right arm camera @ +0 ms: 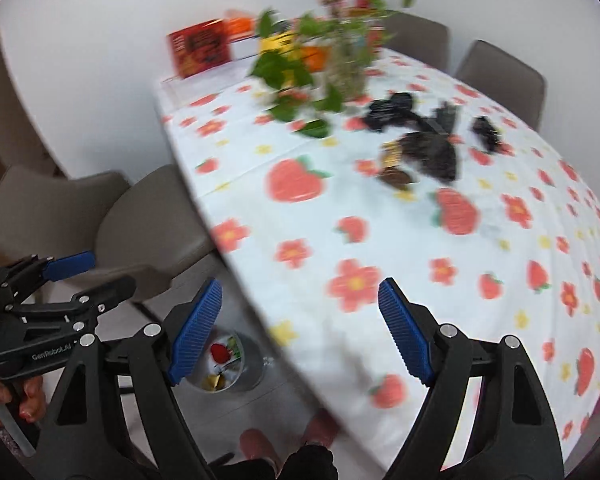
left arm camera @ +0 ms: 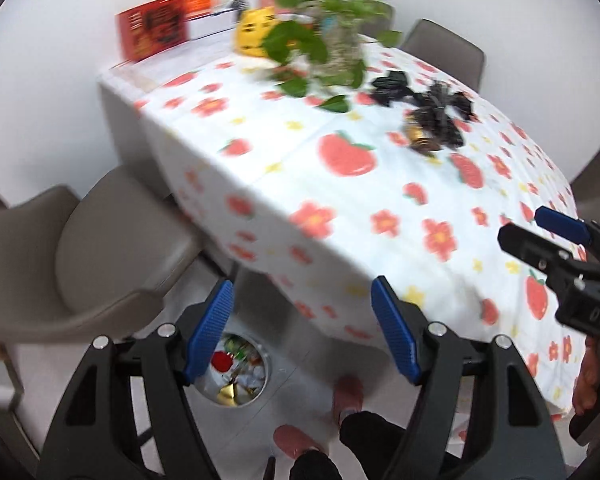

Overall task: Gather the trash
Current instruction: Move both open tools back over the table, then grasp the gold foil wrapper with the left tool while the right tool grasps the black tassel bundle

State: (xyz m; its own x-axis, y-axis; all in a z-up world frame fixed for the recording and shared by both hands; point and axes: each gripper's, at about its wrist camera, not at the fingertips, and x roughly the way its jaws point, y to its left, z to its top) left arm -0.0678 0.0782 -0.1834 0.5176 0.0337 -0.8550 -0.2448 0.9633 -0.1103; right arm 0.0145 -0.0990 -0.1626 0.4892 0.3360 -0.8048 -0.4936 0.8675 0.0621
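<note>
Crumpled black wrappers [left arm camera: 432, 110] litter glossy flower-printed tablecloth [left arm camera: 340, 216].

"GenRobot.AI" stands in white on the left claw [right arm camera: 96, 276] body; other print is blurred

Bright even indoor light, heavy motion blur, fisheye-curved edges, dark corners

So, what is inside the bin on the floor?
The bin holds mixed rubbish: a red piece, something gold, pale scraps. The left gripper's finger covers one side; deeper layers are hidden.
</note>
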